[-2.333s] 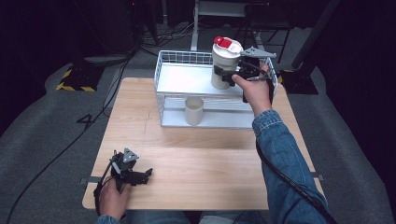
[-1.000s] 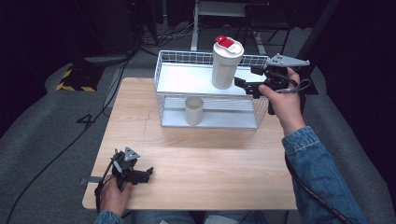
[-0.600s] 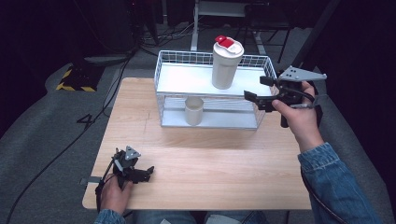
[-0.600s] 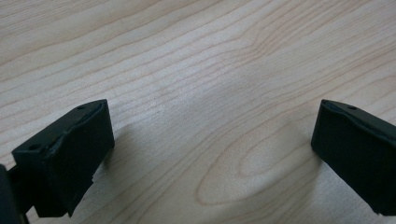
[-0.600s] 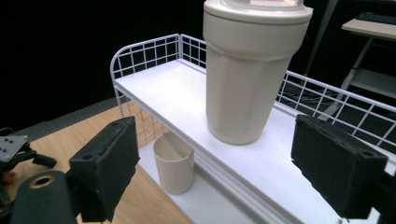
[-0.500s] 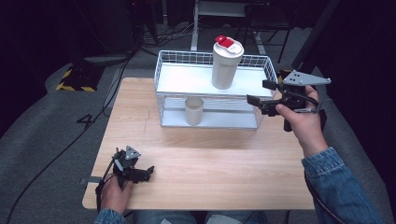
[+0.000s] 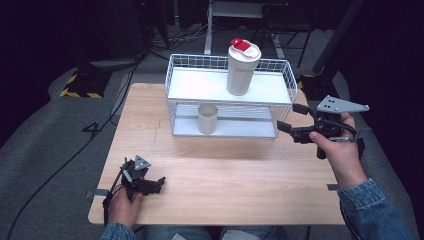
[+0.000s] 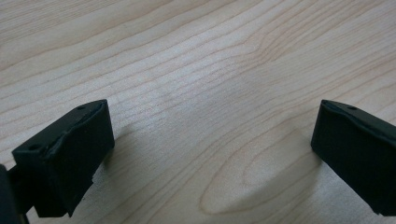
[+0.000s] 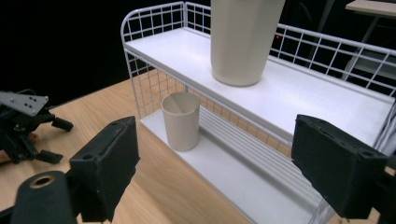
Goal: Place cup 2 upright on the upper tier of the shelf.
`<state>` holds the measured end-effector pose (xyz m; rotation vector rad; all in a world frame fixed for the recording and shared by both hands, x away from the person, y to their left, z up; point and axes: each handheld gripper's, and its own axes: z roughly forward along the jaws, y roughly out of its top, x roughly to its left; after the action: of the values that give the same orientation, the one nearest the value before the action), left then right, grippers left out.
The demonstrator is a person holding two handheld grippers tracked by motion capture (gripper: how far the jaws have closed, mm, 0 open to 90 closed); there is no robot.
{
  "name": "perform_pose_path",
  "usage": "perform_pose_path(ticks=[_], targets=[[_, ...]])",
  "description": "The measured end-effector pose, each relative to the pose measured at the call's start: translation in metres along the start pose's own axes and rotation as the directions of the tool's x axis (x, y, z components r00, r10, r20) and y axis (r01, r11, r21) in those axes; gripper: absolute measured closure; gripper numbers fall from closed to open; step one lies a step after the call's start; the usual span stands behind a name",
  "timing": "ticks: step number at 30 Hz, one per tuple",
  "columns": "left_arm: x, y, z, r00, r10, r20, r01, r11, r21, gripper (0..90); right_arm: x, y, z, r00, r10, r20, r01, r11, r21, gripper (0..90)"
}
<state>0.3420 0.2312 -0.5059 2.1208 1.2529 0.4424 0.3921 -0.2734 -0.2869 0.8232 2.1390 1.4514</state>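
Note:
A tall cream tumbler (image 7: 242, 67) with a red-topped lid stands on the top shelf of a white wire rack (image 7: 180, 62); its body shows in the right gripper view as the tumbler (image 9: 243, 39). A small cream cup (image 7: 207, 119) stands on the lower shelf, also seen as the cup (image 9: 181, 120). My right gripper (image 7: 291, 119) hangs open beside the rack's right end, holding nothing, with its jaws wide apart in the right gripper view (image 9: 233, 170). My left gripper (image 7: 159, 183) rests open on the wooden table (image 7: 240, 175) near the front left corner, its jaws spread over bare wood (image 8: 212, 140).
The rack (image 9: 154, 18) stands at the table's far middle. Beyond the table lie dark floor, cables and a yellow-black striped block (image 7: 79, 85) at far left. Bare wood spreads between the rack and the front edge.
My right gripper let go of the tumbler on the top shelf, opened, and drew back right and down past the rack's right end. The left gripper has stayed put.

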Motion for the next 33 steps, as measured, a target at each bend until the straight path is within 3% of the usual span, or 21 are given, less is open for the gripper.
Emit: perform_pose_path(ticks=[13, 25, 33], targets=[[0.0, 0.0, 0.0, 1.0, 0.002, -0.001, -0.002, 1.0, 0.0, 0.0, 0.004, -0.049, -0.017, 1.0, -0.004, 0.003, 0.004, 0.999, 0.033, 15.3], [0.0, 0.0, 0.0, 1.0, 0.002, -0.002, -0.002, 1.0, -0.002, 0.0, 0.002, -0.108, -0.02, 0.9991, 0.032, 0.027, -0.035, 0.995, 0.096, 15.5], [0.0, 0.0, 0.0, 1.0, 0.002, -0.002, -0.002, 1.0, -0.001, 0.0, -0.004, -0.142, -0.021, 0.9953, 0.087, 0.042, -0.091, 0.989, 0.114, 15.5]])
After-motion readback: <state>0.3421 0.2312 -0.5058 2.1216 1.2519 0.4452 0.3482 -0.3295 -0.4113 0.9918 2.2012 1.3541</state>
